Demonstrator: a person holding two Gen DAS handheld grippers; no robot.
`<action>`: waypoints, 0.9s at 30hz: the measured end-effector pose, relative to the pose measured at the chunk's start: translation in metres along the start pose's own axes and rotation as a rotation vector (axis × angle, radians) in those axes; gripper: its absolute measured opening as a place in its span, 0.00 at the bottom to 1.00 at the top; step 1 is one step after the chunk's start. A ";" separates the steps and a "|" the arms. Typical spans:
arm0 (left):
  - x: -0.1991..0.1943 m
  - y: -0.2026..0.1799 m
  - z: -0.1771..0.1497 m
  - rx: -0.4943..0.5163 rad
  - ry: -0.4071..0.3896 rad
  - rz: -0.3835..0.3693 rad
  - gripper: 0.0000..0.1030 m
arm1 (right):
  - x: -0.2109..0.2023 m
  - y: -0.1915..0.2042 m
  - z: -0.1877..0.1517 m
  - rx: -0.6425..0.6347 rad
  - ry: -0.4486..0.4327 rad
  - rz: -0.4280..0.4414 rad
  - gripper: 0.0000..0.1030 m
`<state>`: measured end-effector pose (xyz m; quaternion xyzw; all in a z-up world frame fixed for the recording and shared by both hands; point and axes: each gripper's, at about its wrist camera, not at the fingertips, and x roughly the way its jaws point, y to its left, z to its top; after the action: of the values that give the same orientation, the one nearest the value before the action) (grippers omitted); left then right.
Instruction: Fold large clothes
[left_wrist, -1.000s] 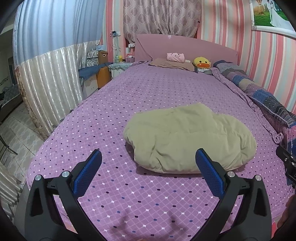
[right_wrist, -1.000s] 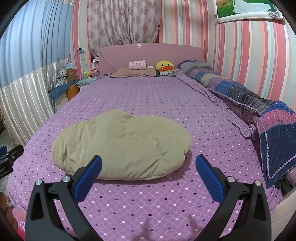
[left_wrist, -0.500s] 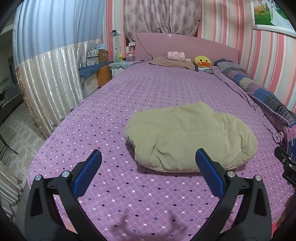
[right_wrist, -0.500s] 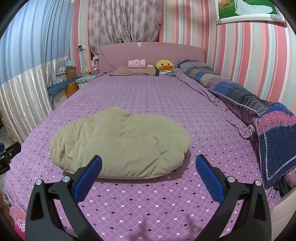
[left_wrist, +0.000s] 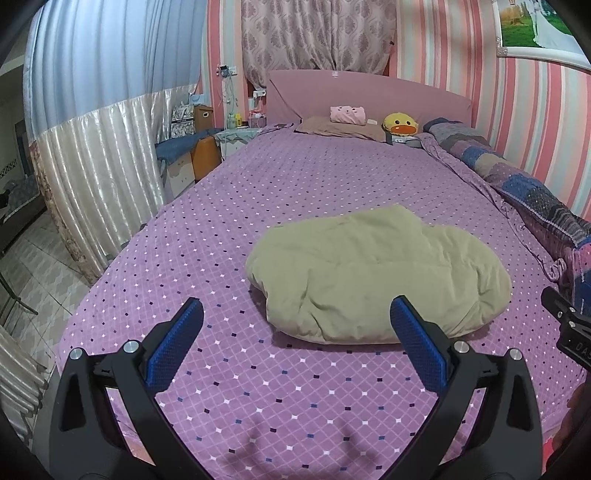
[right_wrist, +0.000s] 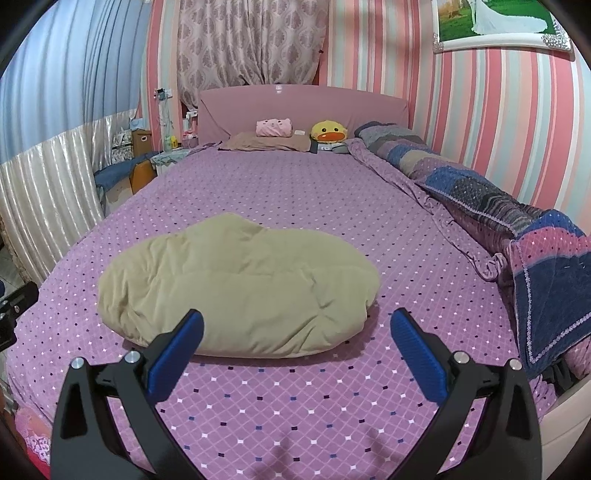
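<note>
Landmark: the bed (left_wrist: 258, 206), covered with a purple dotted sheet; all places below were given relative to it.
Curtain: a shiny striped curtain (left_wrist: 99, 177) hung beside the left side of the bed.
Left gripper: the left gripper (left_wrist: 295, 325) hovered above the foot end of the bed, its blue pads wide apart, and it held nothing.
Garment: the beige padded garment (left_wrist: 376, 273) lay in the middle of the near half of the bed, already in a thick rounded bundle; in the right wrist view it (right_wrist: 240, 284) was just ahead of the pads.
Right gripper: the right gripper (right_wrist: 295, 325) also hovered over the foot end, fully spread, with nothing between its pads, and it was not touching the garment.
Pillows: a pink cushion (right_wrist: 274, 127) and a yellow duck toy (right_wrist: 328, 132) sat at the head end, well apart from the garment.
Blanket: a patchwork blanket (right_wrist: 480, 192) lay along the right side of the bed.
Step in hand: it seemed that the folding was nearly done, or that one more fold was being prepared.
How to do it well: I would judge that each gripper should take one near corner of the bundle, pinch through all layers because the padding is thick and springy, and then lift both sides together, so the fold does not open.
Risk: the soft filling might slip out of a shallow pinch.
</note>
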<state>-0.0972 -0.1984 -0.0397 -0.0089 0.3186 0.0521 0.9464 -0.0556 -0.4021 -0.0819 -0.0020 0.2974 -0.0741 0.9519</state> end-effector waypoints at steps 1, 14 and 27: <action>0.000 0.000 0.000 0.000 0.001 -0.001 0.97 | 0.000 0.000 0.000 -0.003 0.002 -0.002 0.98; -0.001 0.000 0.000 0.004 0.003 -0.002 0.97 | 0.000 -0.001 0.002 -0.004 0.007 -0.007 0.98; -0.004 0.000 -0.001 0.008 -0.001 -0.008 0.97 | 0.000 0.001 0.001 -0.004 0.009 -0.012 0.98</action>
<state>-0.1008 -0.1988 -0.0378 -0.0066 0.3185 0.0469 0.9468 -0.0545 -0.4016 -0.0810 -0.0056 0.3018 -0.0794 0.9500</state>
